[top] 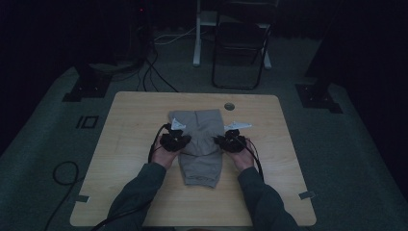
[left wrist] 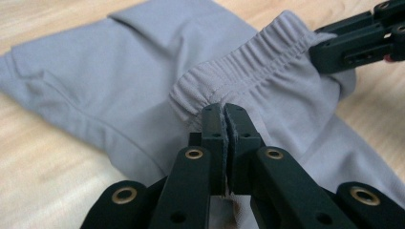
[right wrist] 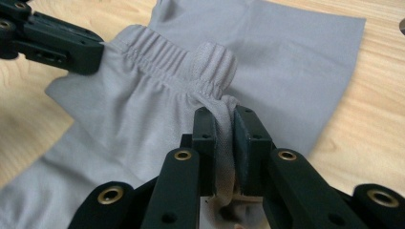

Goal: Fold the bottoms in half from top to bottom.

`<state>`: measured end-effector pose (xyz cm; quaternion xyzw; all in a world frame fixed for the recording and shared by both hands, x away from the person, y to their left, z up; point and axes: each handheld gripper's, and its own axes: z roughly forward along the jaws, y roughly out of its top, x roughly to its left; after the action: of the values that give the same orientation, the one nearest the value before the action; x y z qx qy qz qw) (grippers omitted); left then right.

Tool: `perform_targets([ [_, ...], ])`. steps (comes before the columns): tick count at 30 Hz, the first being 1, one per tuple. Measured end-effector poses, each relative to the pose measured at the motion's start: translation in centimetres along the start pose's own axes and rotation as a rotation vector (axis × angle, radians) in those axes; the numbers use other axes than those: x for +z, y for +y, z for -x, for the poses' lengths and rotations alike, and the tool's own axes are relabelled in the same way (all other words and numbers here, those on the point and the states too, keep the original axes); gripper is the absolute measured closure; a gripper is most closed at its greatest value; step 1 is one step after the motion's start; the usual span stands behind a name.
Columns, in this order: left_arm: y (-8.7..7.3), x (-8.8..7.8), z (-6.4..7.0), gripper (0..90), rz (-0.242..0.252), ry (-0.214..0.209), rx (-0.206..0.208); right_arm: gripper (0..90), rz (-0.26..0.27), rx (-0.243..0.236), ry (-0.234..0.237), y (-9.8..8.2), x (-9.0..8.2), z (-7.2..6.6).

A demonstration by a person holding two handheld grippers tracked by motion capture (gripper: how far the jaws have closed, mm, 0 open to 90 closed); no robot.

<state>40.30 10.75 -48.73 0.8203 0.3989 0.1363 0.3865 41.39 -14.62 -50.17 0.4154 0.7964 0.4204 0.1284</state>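
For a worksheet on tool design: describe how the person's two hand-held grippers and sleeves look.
Each hand-held gripper, left and right, is black, with two flat, straight jaws on linked bars set with brass-coloured rivets. A pale three-cornered plate tops each. A black cable trails from each. The sleeves are dark, grey-green in this dim light.

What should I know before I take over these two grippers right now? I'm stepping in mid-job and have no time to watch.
Left gripper: shut on the elastic waistband of the grey trousers.
Right gripper: shut on the same waistband, at its other end.
The trousers lie on the wooden table, already doubled over. The waistband sits mid-garment between the grippers, one part beyond it, one part nearer the person.
Done: both grips taken on the waistband.
Left: probably carry the waistband across to finish the fold, then let go. Keep both hands level so the cloth does not twist.
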Motion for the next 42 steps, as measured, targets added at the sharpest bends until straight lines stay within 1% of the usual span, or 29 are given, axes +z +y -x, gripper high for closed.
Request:
perform_targets([
  [2,-0.7,-0.3,0.4,88.1,0.002,-0.006,0.008,80.2,0.007,-0.006,0.014,-1.2,-0.4,-0.4],
  [5,-1.9,-0.7,0.9,88.1,0.003,-0.014,0.01,79.7,0.009,-0.007,0.025,-1.9,-0.6,-0.6],
  [6,-2.6,-1.0,1.1,87.9,-0.001,-0.023,0.007,79.2,0.003,-0.01,0.031,-2.6,-0.8,-0.9],
  [7,-2.6,-1.0,1.1,87.8,-0.001,-0.023,0.007,79.2,0.003,-0.01,0.031,-2.6,-0.8,-0.9],
  [9,-3.6,-1.2,1.3,87.3,-0.006,-0.034,-0.004,78.4,0.002,-0.012,0.041,-3.3,-1.2,-1.2],
  [12,-4.3,-1.2,1.3,86.4,-0.017,-0.039,-0.01,77.2,-0.008,-0.024,0.043,-3.7,-1.4,-1.4],
  [14,-4.8,-1.2,1.2,82.3,-0.024,-0.048,-0.022,73.3,-0.028,-0.03,0.048,-4.0,-1.5,-1.3],
  [15,-4.9,-1.3,1.1,82.3,-0.021,-0.048,-0.028,73.3,-0.028,-0.03,0.048,-4.0,-1.5,-1.3],
  [16,-5.0,-1.4,0.9,74.8,-0.015,-0.044,-0.034,72.5,-0.021,-0.026,0.054,-4.0,-1.6,-1.0],
  [18,-4.8,-1.7,0.1,72.4,0.005,-0.026,-0.062,73.1,-0.016,-0.023,0.056,-3.9,-1.7,-0.9],
  [19,-4.3,-1.7,-0.9,70.9,0.015,-0.002,-0.093,75.5,-0.016,-0.016,0.063,-3.9,-1.7,-0.8],
  [20,-4.3,-1.7,-0.9,70.9,0.015,-0.002,-0.093,75.5,-0.016,-0.016,0.063,-3.9,-1.7,-0.8],
  [22,-3.4,-1.0,-2.4,70.9,0.001,0.023,-0.115,77.2,-0.026,-0.023,0.065,-4.0,-1.5,-0.8],
  [23,-3.4,-1.0,-2.4,70.9,0.001,0.023,-0.115,77.2,-0.026,-0.023,0.065,-4.0,-1.5,-0.8],
  [26,-2.6,0.3,-3.1,70.9,-0.022,0.035,-0.107,77.6,-0.027,-0.034,0.069,-4.0,-1.4,-1.1],
  [29,-2.0,1.7,-3.2,70.5,-0.044,0.043,-0.105,77.7,-0.032,-0.039,0.068,-4.1,-1.3,-1.1],
  [30,-1.8,2.4,-2.9,69.9,-0.051,0.043,-0.091,77.6,-0.033,-0.041,0.07,-4.1,-1.3,-1.1],
  [31,-1.8,2.4,-2.9,69.5,-0.051,0.043,-0.091,77.6,-0.033,-0.041,0.07,-4.1,-1.3,-1.1],
  [32,-1.7,2.6,-2.7,69.1,-0.058,0.044,-0.08,74.8,-0.027,-0.042,0.072,-4.0,-1.4,-1.0],
  [33,-1.7,2.7,-2.6,69.1,-0.06,0.043,-0.071,74.8,-0.027,-0.042,0.072,-4.0,-1.4,-1.0],
  [34,-1.7,2.7,-2.5,68.7,-0.055,0.04,-0.073,72.7,-0.018,-0.041,0.073,-4.0,-1.6,-0.8],
  [35,-1.8,2.6,-2.5,68.3,-0.052,0.035,-0.072,70.9,-0.005,-0.03,0.075,-3.9,-1.8,-0.6],
  [36,-1.9,2.4,-2.3,67.9,-0.052,0.036,-0.068,67.9,0.03,-0.001,0.077,-3.7,-2.3,0.1],
  [37,-1.9,2.4,-2.3,67.6,-0.052,0.036,-0.068,67.9,0.034,0.017,0.068,-3.6,-2.4,0.5],
  [38,-2.0,2.3,-2.1,67.6,-0.05,0.035,-0.051,68.2,0.035,0.035,0.045,-3.4,-2.5,0.8],
  [39,-2.1,2.2,-2.0,67.5,-0.048,0.037,-0.05,68.9,0.036,0.049,0.022,-3.1,-2.6,1.2],
  [40,-2.1,2.2,-2.0,67.2,-0.048,0.037,-0.05,69.6,0.038,0.06,0.002,-2.8,-2.5,1.6],
  [41,-2.1,2.1,-1.9,67.2,-0.045,0.034,-0.048,69.6,0.038,0.06,0.002,-2.8,-2.5,1.6],
  [42,-2.1,2.1,-1.8,67.1,-0.042,0.034,-0.047,70.6,0.038,0.072,-0.018,-2.5,-2.4,1.9],
])
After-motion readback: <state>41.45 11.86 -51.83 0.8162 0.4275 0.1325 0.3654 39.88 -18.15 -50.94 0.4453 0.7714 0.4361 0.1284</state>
